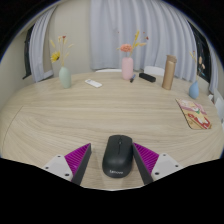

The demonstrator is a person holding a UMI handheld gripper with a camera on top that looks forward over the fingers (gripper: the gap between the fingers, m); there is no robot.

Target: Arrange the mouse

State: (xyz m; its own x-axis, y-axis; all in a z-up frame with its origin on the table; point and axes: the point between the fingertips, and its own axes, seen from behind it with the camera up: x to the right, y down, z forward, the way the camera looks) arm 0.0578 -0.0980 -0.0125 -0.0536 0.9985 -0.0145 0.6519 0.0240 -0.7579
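Note:
A black Lenovo computer mouse (117, 156) lies flat on the light wooden table (60, 120), with its logo end towards the camera. My gripper (114, 150) is low over the table and the mouse stands between its two fingers. The left magenta pad (78, 158) is a little apart from the mouse's side. The right pad (150, 158) is close against the other side. The fingers are open about the mouse, which rests on the table.
Along the far edge of the table stand a green vase with flowers (65, 76), a small white object (93, 83), a pink vase (127, 68), a black object (148, 76) and a tan tumbler (169, 72). A blue cup (194, 90) and a flat board (195, 112) lie at the right. Curtains hang behind.

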